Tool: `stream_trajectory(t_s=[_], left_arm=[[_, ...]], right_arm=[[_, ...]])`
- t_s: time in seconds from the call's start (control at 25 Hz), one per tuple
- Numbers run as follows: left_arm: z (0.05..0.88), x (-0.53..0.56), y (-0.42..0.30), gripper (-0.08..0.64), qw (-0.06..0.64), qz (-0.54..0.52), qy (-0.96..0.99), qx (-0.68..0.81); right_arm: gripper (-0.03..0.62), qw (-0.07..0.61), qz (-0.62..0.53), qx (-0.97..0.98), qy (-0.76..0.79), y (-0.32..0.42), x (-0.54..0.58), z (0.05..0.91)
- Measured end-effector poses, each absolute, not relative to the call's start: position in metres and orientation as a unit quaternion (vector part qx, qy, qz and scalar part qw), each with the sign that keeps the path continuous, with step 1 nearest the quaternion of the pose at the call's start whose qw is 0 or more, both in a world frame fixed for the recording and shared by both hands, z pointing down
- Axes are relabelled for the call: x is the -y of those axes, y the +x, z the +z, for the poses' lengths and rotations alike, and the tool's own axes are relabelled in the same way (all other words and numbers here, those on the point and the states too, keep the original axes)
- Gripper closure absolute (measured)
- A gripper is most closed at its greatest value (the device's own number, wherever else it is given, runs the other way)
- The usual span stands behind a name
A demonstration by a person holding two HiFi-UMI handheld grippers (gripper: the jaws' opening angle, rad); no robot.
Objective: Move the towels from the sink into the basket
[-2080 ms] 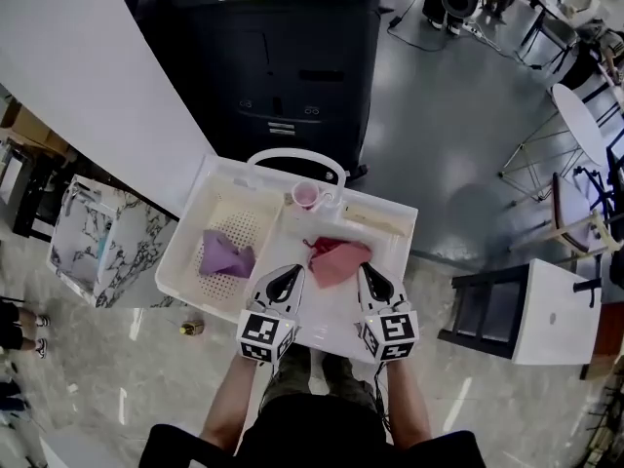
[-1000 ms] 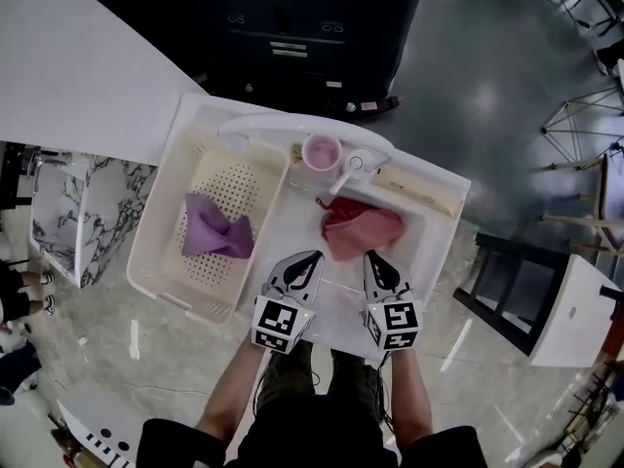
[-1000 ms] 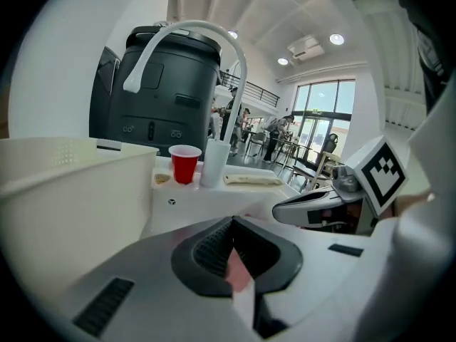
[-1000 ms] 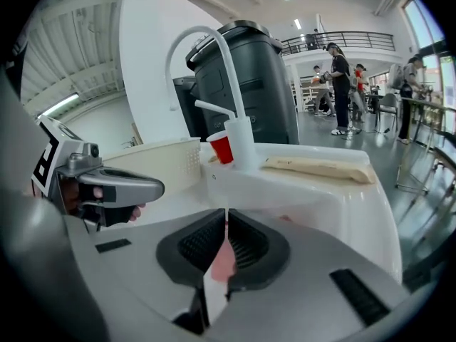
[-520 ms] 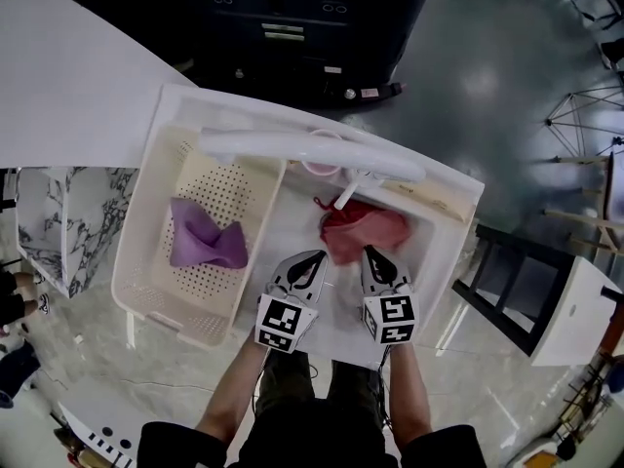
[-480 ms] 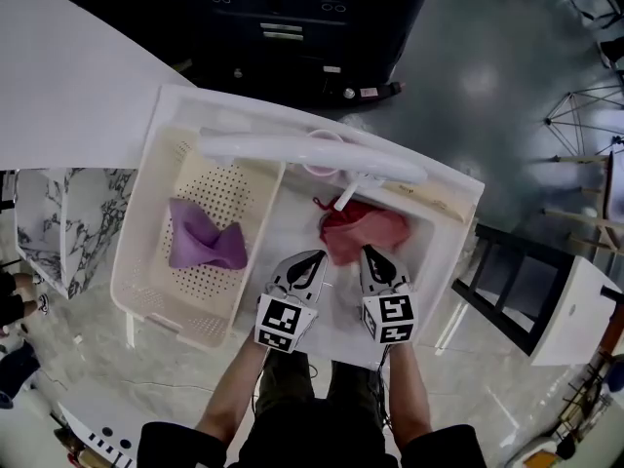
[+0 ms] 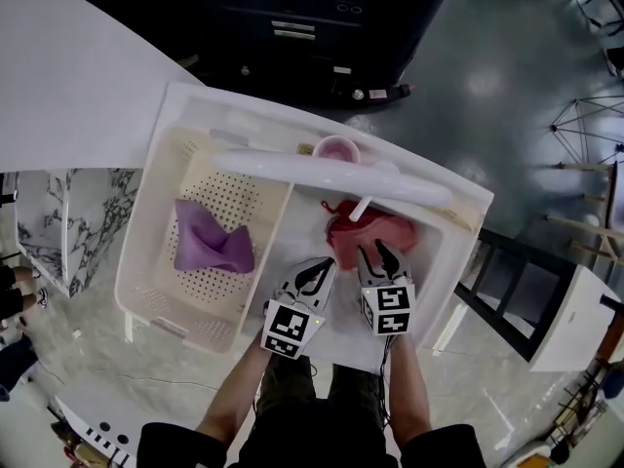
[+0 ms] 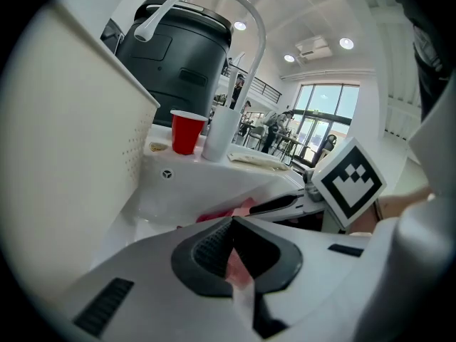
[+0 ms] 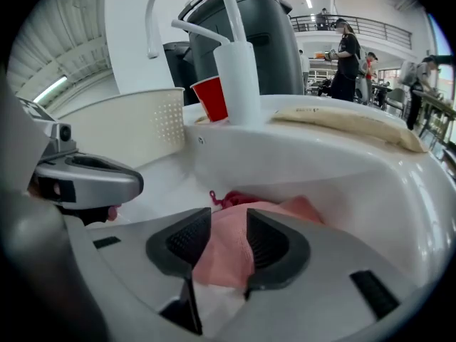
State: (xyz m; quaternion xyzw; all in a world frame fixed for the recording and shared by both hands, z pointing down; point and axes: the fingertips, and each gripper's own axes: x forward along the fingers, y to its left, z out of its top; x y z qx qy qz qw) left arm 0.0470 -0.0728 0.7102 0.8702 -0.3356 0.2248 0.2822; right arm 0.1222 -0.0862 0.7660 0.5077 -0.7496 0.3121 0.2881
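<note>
A pink towel [image 7: 378,234] lies crumpled in the white sink [image 7: 310,227]. My right gripper [image 7: 373,253] hangs just over the towel's near edge. Its jaws have just been opening and stand open, and the pink towel [image 9: 226,251] shows between the pads without being pressed. My left gripper [image 7: 328,263] sits beside it on the left, low in the sink, jaws shut with nothing held; in the left gripper view a sliver of pink shows past the left gripper [image 8: 231,226]. A purple towel [image 7: 210,242] lies in the cream perforated basket [image 7: 127,261] at the left.
A white arched faucet [image 7: 331,174] spans the sink above both grippers. A red cup [image 7: 336,149] stands on the back rim, next to a beige cloth [image 9: 349,123]. A large black bin [image 7: 292,18] stands behind the sink. The sink wall [image 9: 342,169] rises close on the right.
Both grippers have sunk lower into the sink. The right gripper's jaws, shut before, have spread apart over the pink towel's near edge. The purple towel has not moved.
</note>
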Motion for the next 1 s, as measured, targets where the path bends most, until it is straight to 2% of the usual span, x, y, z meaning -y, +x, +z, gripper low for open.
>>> stream_trajectory(t_s=[0.16,0.4,0.48,0.52,0.72,1.0], left_arm=[[0.710,0.071,0.047,0.555,0.290,0.222,0.870,0.332],[0.712,0.070,0.045,0.555,0.293,0.220,0.870,0.329],[0.712,0.070,0.045,0.555,0.294,0.219,0.870,0.329],[0.712,0.071,0.045,0.555,0.295,0.218,0.870,0.329],[0.712,0.071,0.045,0.555,0.296,0.218,0.870,0.329],[0.711,0.070,0.043,0.555,0.294,0.219,0.869,0.332]], right_arm=[[0.391,0.316,0.321,0.740,0.499,0.121,0.085,0.783],[0.391,0.365,0.328,0.722,0.487,0.120,0.079,0.807],[0.423,0.376,0.324,0.715,0.492,0.122,0.079,0.811],[0.473,0.378,0.320,0.712,0.497,0.124,0.080,0.811],[0.532,0.390,0.318,0.705,0.501,0.128,0.080,0.811],[0.543,0.377,0.312,0.711,0.506,0.128,0.082,0.799]])
